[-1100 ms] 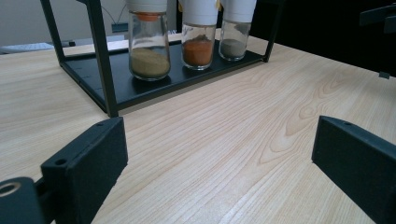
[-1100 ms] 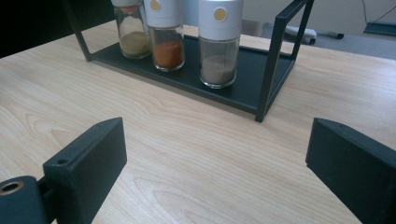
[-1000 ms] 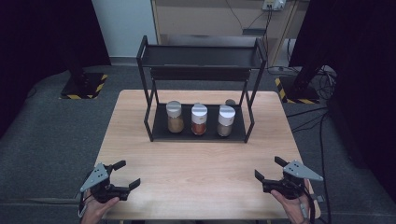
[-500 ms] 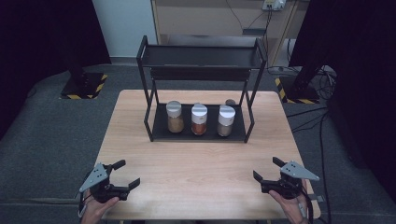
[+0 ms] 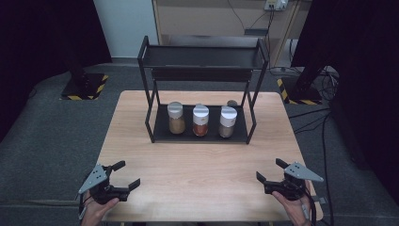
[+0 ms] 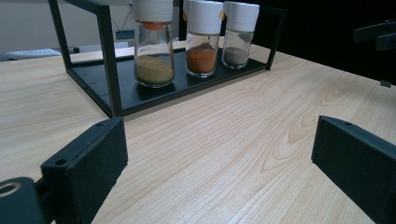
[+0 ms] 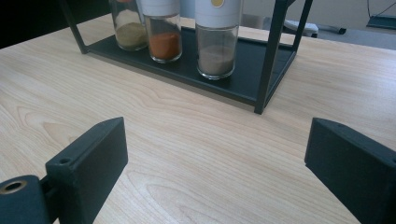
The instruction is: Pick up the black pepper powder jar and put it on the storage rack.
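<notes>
Nothing started: three spice jars (image 5: 201,120) stand in a row on the black rack's (image 5: 150,113) bottom shelf. Left gripper (image 5: 123,175) and right gripper (image 5: 270,171) both spread wide, empty, at near table (image 5: 197,169) edge, well apart from jars.

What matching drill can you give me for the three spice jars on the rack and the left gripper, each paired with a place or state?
Things:
1. jar of tan powder
2. jar of orange powder
3. jar of grey powder
4. left gripper

Place or state:
A. middle of the row on the rack's lower shelf
B. jaws apart, holding nothing, near the table's front edge
C. left end of the row in the high view
D. right end of the row in the high view

Pairs: 1-C, 2-A, 3-D, 4-B
</notes>
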Demonstrator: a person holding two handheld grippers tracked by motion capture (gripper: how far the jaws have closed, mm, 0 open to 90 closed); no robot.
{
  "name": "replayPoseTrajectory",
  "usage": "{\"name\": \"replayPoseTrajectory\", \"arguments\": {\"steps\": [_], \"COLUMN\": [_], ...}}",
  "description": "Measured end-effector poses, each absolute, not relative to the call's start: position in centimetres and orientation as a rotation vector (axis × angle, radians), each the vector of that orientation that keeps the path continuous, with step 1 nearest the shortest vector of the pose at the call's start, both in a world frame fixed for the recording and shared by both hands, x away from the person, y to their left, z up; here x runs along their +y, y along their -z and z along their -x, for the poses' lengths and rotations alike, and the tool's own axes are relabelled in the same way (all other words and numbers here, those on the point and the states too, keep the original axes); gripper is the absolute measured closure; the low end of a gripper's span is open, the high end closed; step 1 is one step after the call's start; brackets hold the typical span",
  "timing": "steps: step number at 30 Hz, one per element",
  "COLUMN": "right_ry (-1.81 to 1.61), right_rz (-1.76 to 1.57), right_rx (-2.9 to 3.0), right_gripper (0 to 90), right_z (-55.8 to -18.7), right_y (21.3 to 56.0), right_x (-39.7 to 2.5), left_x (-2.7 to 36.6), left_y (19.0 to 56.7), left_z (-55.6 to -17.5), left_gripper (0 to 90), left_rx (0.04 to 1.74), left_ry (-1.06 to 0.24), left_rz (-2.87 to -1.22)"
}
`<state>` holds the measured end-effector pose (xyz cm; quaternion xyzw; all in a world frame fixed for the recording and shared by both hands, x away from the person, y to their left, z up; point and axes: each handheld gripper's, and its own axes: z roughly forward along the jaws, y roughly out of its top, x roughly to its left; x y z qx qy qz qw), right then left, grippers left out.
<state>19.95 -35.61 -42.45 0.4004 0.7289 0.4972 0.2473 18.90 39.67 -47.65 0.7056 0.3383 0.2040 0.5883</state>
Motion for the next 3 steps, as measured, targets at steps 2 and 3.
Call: {"name": "replayPoseTrajectory", "arguments": {"steps": [2, 3], "right_ry": [-1.356, -1.356], "right_rz": [-1.092, -1.093], "right_rx": [1.987, 1.986], "right_gripper": [6.1, 6.1], "right_z": [-19.97, -19.97], "right_y": [42.46, 42.46], "right_x": [-35.62, -35.62], "left_x": [39.65, 39.64], "left_y": [47.66, 47.66], "left_z": [-18.93, -18.94], "left_gripper": [2.4, 2.4], "left_rx": [0.787, 0.787], "left_ry": [-0.475, -0.474], "left_rz": [-1.645, -1.645]}}
